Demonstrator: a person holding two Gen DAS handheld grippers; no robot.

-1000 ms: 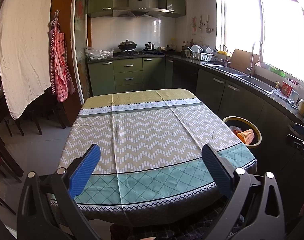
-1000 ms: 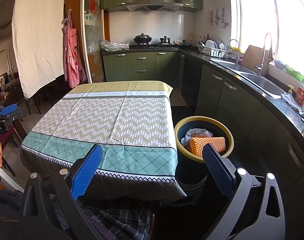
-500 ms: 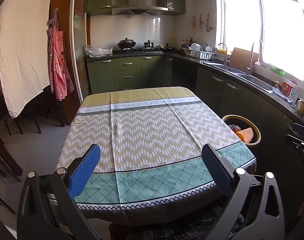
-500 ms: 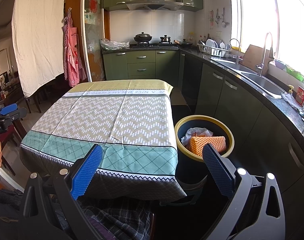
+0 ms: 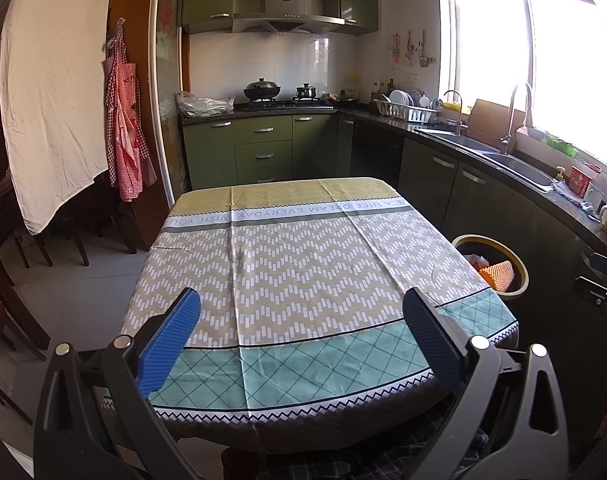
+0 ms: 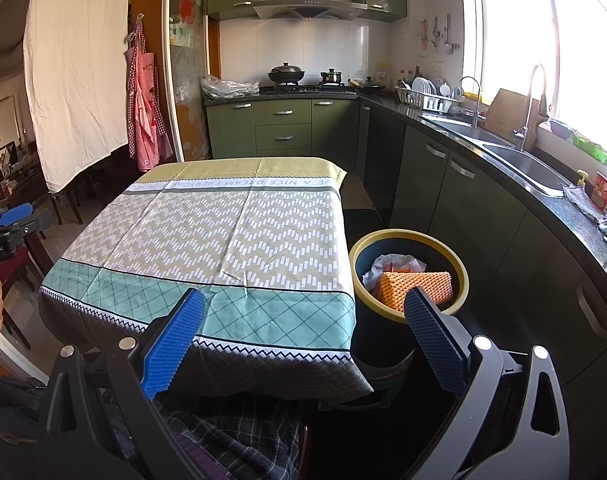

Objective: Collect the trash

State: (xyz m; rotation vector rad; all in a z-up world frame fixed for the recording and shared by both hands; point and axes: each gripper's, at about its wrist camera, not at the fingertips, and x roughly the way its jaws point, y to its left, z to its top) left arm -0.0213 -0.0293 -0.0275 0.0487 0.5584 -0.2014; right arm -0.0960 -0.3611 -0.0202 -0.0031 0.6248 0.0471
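**Both grippers hanging open over the covered table, trash sitting in the bin**

The left gripper (image 5: 301, 336), black-framed with blue textured pads, is hovering above the near edge of the table, its jaws spread wide and holding nothing. Directly ahead of it, the patterned tablecloth (image 5: 303, 264) in beige zigzag, teal diamond and yellow bands is lying flat across the table. Ahead and to the right of this gripper, beside the table's right edge, the round dark trash bin with a yellow rim (image 5: 517, 280) is standing on the floor, showing orange material inside.

The right gripper (image 6: 303, 336), of the same build, is also standing wide open and empty, hovering off the table's near right corner. Its right pad is overlapping the near rim of the trash bin (image 6: 461, 276) in the picture, so the bin is sitting just ahead and slightly right. Inside the bin, an orange mesh-textured piece (image 6: 417, 286) is lying on top, with crumpled white paper (image 6: 391, 266) behind it. Far to this gripper's left, the other gripper's blue tip and the person's hand are showing at the frame edge. Beyond the bin, dark green kitchen cabinets (image 6: 455, 184) are running along the right under a steel sink (image 6: 527, 164).
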